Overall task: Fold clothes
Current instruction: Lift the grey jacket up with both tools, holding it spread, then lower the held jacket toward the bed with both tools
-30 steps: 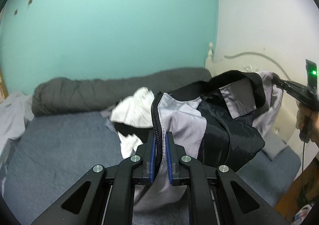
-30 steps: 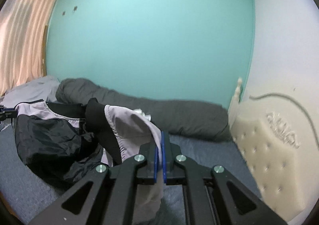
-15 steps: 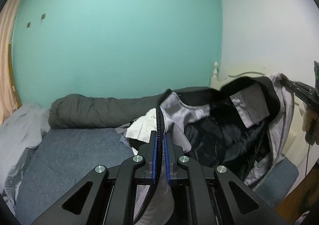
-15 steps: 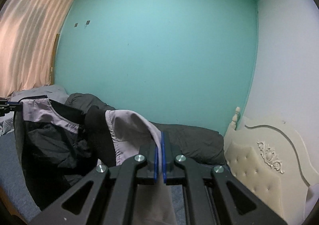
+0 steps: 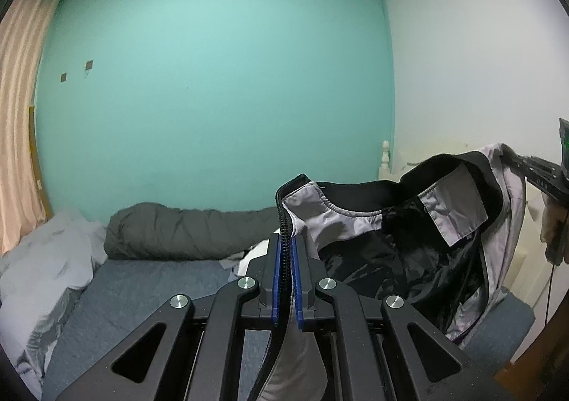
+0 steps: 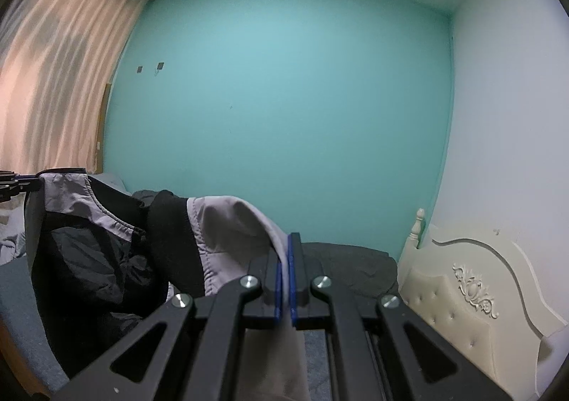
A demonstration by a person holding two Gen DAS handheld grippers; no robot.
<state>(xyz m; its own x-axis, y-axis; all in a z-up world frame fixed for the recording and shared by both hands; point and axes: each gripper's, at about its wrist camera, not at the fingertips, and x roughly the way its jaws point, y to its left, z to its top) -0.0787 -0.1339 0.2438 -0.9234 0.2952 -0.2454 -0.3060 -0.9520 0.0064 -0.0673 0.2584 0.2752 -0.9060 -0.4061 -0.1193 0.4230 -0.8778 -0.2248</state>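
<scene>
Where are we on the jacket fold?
Done: both grippers have an edge. The left gripper is shut on the zipper edge of the jacket, the right gripper on its grey hem. In hand: the jacket hangs spread above the bed. Left: laying it flat and every fold; none is visible.

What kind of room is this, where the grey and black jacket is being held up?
Most likely a bedroom. A cream carved and tufted headboard stands against the white wall, a rolled dark grey duvet lies on the blue-grey mattress, and a peach curtain hangs beside the teal wall.
</scene>
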